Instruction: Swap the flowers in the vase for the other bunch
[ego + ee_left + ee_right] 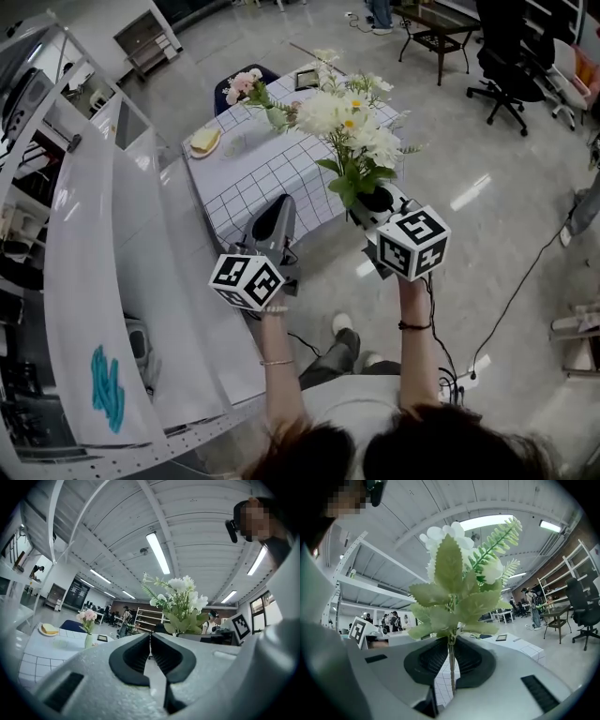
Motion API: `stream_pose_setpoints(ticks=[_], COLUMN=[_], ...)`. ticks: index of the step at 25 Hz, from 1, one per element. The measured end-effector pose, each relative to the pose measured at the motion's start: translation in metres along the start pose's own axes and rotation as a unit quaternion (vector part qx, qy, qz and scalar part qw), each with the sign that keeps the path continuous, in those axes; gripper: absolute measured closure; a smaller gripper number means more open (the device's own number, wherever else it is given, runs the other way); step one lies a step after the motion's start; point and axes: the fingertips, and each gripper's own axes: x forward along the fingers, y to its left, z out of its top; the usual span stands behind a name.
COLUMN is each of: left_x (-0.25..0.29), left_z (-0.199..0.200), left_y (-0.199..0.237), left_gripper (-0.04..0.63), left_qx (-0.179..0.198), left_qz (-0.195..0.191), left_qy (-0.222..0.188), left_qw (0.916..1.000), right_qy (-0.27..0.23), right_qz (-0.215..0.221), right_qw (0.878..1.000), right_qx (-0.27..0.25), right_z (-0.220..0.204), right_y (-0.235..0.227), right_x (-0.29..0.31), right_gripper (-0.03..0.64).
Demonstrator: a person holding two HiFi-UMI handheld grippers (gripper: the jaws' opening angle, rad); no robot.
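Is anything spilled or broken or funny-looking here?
Nothing looks spilled or broken. The pink flowers stand upright in their vase on the table. The only oddity is the white bunch, up in the air, its stem pinched by the right gripper.

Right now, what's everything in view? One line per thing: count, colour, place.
pink flowers: one bunch, pink, in the vase
vase: one, pale green, on the table
white bunch: one, white with green leaves, upright in the right claw
table: one, white grid cloth, ahead of the person
plate: one, pale, holds yellowish food, table's left end
tablet: one, dark, table's far end
office chair: one, black, on the floor at far right
shelving: white, along the left
left claw: grey with black pads, shut, nothing in it
right claw: grey with black pads, shut on the white bunch's stem
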Motion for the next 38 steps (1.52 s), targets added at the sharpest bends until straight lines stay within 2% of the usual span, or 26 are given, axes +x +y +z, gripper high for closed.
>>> stream_pose_setpoints(ticks=[4,11,21,29,38], left_x=[0.022,0.053,0.077,0.083,0.095], left_z=[-0.01,0.011,0.015,0.015,0.012], left_y=[0.024,0.06,0.103,0.123,0.147], left_gripper=[0.577,0.577,0.577,0.577,0.577], left_qx=[-0.002,-0.011,-0.006,-0.008,0.0], left_qz=[0.001,-0.003,-0.011,-0.025,-0.009], left_qy=[0.007,0.014,0.03,0.031,0.034], left_qw=[1.0,0.9998,0.9995,0.9992,0.9994], right_qy=[0.005,0.016,0.016,0.023,0.023], right_qz=[-0.005,-0.015,-0.024,-0.036,-0.03], right_qw=[1.0,1.0,0.999,0.999,0.999], right_qx=[0.002,0.008,0.019,0.021,0.031], right_z=[-0.01,0.006,0.002,-0.004,-0.003], right_y=[-0.021,-0.04,-0.057,-0.066,-0.087], right_x=[0.022,0.064,0.108,0.129,0.154], right_gripper=[0.575,0.575,0.575,0.575,0.574])
